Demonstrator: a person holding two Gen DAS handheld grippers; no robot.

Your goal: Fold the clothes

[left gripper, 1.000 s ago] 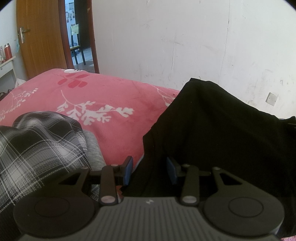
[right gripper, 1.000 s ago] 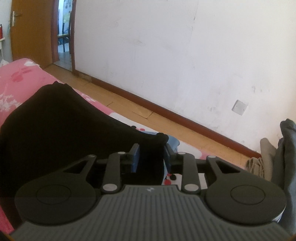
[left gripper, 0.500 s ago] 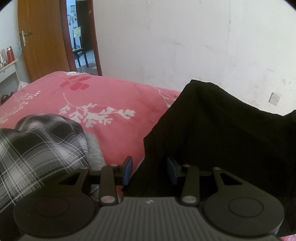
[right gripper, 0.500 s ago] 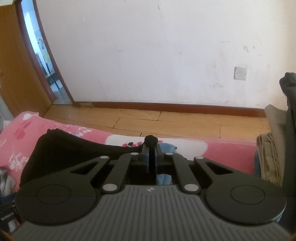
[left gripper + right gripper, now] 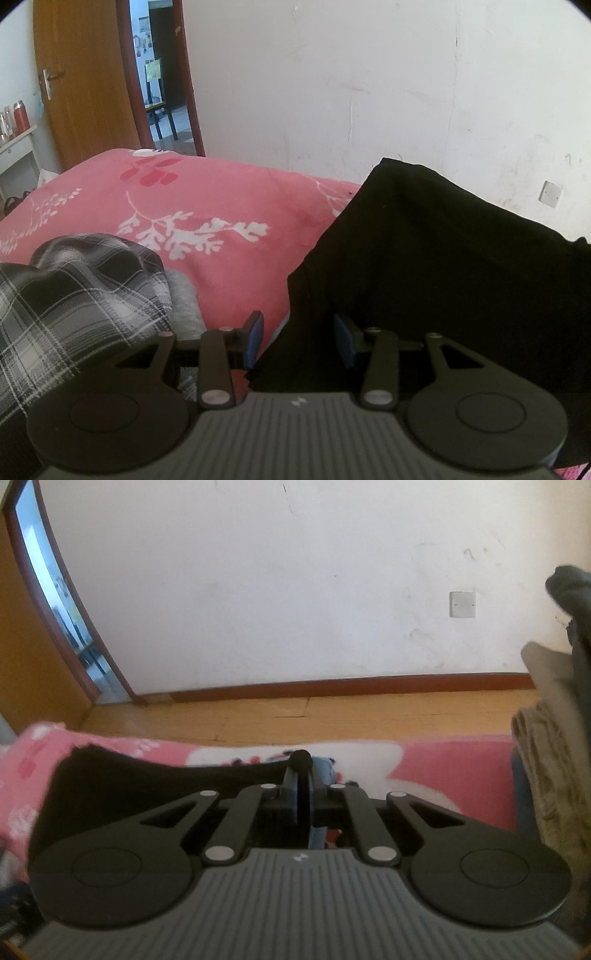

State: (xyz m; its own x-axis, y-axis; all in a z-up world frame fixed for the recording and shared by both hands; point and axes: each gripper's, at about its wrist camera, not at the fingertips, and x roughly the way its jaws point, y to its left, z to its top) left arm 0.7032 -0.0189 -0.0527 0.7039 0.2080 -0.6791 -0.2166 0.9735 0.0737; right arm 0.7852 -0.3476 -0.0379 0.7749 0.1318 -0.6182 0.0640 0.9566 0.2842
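A plaid garment [image 5: 74, 291] lies at the left on the pink bed [image 5: 207, 206]. The left hand-held gripper [image 5: 297, 338] is released, its fingers straddling the edge of the black garment [image 5: 443, 258] on the bed. The right hand-held gripper [image 5: 300, 790] is clenched on that garment's far corner.

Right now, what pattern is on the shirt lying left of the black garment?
The shirt is a black, grey and white plaid. It shows best in the left wrist view.

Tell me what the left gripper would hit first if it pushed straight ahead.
Most likely the black garment: its edge already lies between the open jaws of the left gripper, and the cloth rises directly ahead. Depth beyond is unclear.
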